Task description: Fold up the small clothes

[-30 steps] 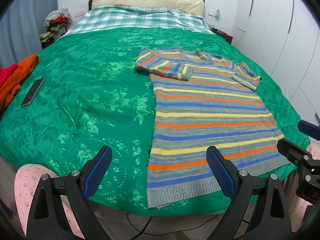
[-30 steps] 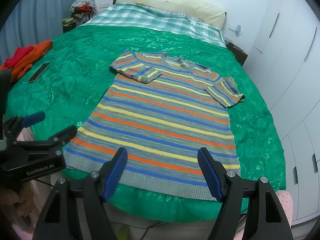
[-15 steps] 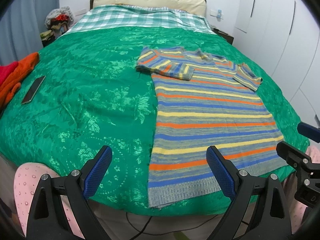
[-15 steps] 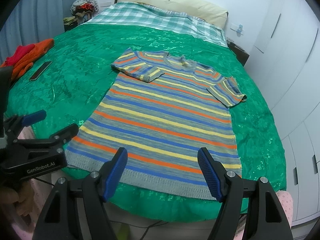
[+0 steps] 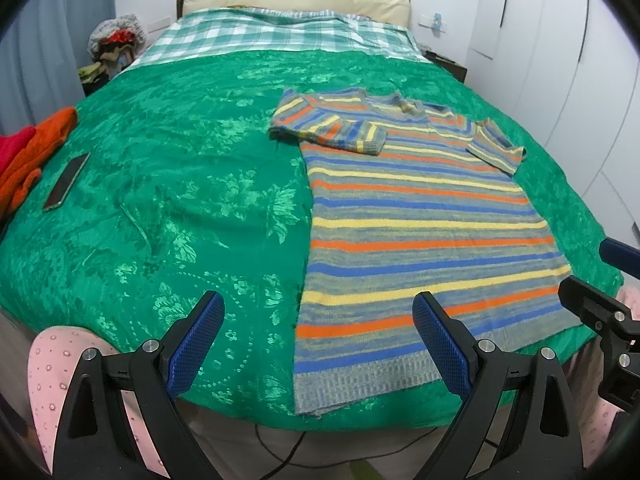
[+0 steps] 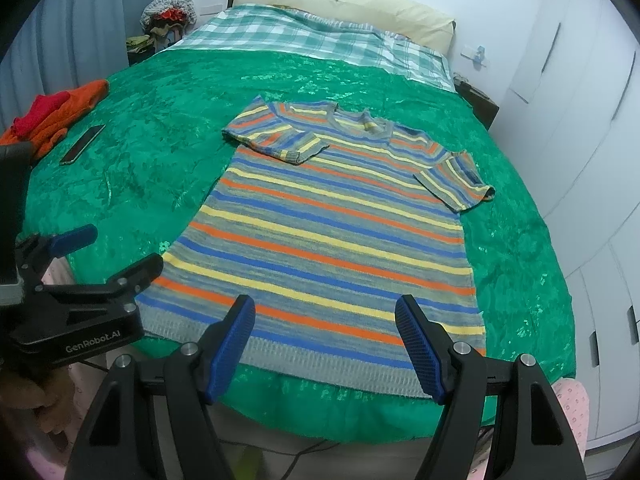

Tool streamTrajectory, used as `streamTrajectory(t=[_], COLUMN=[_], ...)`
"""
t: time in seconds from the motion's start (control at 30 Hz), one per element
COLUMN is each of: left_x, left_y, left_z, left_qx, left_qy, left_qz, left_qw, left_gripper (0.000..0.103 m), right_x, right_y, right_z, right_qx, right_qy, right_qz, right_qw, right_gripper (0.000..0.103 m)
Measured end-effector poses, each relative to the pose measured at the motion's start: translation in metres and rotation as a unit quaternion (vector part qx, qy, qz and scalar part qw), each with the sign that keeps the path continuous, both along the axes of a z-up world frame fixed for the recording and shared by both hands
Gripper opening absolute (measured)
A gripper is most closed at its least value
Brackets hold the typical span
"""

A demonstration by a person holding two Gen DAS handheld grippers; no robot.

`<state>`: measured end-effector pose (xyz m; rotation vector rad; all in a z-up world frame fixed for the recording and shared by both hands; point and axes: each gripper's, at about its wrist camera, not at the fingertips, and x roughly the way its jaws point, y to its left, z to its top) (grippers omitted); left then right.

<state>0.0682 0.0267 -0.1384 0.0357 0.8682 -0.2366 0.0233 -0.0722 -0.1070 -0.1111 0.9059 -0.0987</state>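
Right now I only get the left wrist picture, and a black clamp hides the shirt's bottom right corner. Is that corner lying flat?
Observer: Yes. In the right wrist view, that corner of the striped shirt lies flat on the green bedcover, close to the bed's near edge.
Operator: Is that other clamp gripping anything?
Observer: No. The right gripper is open, with nothing between its fingers.
Operator: Does my own clamp carry any writing?
Observer: Yes. The left gripper has GenRobot.AI printed on its side, which your view cannot show.
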Motion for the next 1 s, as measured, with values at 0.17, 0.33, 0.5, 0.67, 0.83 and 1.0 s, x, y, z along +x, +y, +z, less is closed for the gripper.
streamTrajectory(t=[0.17, 0.33, 0.5, 0.67, 0.83, 1.0], left_x=[0.000, 0.000, 0.000, 0.001, 0.001, 0.001], left_y=[-0.001, -0.001, -0.001, 0.000, 0.000, 0.000], left_z=[-0.001, -0.002, -0.002, -0.003, -0.003, -0.004], left_qx=[0.002, 0.002, 0.002, 0.001, 0.002, 0.003], left_qy=[0.001, 0.001, 0.002, 0.003, 0.005, 0.006], left_qz=[0.000, 0.000, 0.000, 0.002, 0.002, 0.003], left_qw=[1.0000, 1.0000, 1.0000, 1.0000, 1.0000, 1.0000], left_gripper=[0.096, 0.096, 0.096, 0.096, 0.096, 0.096], right_x=[0.000, 0.000, 0.001, 0.001, 0.001, 0.001], right_y=[-0.003, -0.003, -0.003, -0.002, -0.003, -0.003], right_z=[-0.001, -0.003, -0.004, -0.006, -0.008, -0.010], right_qx=[0.004, 0.005, 0.006, 0.006, 0.007, 0.009], right_qy=[0.002, 0.005, 0.008, 0.010, 0.013, 0.015], right_qz=[-0.005, -0.007, -0.005, -0.003, -0.004, -0.003], right_qw=[1.000, 1.000, 1.000, 1.000, 1.000, 1.000], right_gripper=[0.072, 0.072, 0.072, 0.072, 0.072, 0.072])
